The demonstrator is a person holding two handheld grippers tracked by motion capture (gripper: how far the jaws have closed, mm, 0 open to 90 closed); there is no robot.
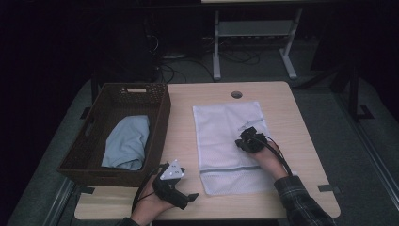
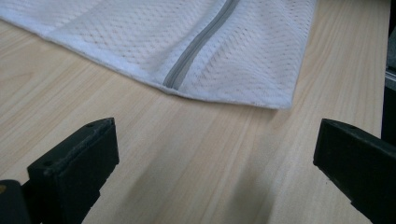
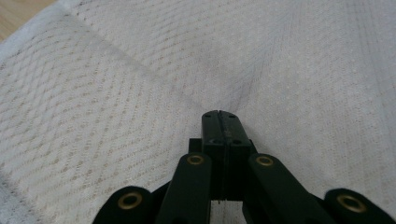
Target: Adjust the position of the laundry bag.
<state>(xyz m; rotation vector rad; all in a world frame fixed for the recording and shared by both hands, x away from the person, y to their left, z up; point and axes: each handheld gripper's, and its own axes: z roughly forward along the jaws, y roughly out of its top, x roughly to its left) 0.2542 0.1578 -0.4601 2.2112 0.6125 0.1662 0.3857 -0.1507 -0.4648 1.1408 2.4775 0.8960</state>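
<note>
**Pressing closed jaws onto a white mesh bag**

Seen from the high view, a white mesh laundry bag (image 1: 226, 141) is laid flat on the light wooden table (image 1: 301, 117), right of centre, with its grey zipper (image 1: 230, 169) running across near the edge closest to the person. The right gripper (image 1: 245, 142) is held over the middle of the bag, its cable trailing back along a plaid sleeve (image 1: 301, 202). The left gripper (image 1: 188, 197) is kept low near the table's front edge, just off the bag's near left corner, with the grey three-cornered plate on top. A dark woven basket (image 1: 89, 141) is placed at the table's left side, and a pale blue cloth (image 1: 127, 141) is bundled inside it.

From the left gripper view, the two black jaws are seen standing wide apart with nothing between them (bare wood lies under the gap). The bag's corner (image 2: 261, 88) is found ahead of them, apart from both jaws, and the zipper (image 2: 196, 46) is seen ending at the hem.

From the right gripper view, the jaws are seen brought fully together, tips (image 3: 219, 119) resting on the mesh (image 3: 116, 93). Faint creases are drawn in the fabric toward the tips; whether any mesh is pinched between them cannot be told. A sliver of table (image 3: 14, 14) is visible at the upper left.
</note>
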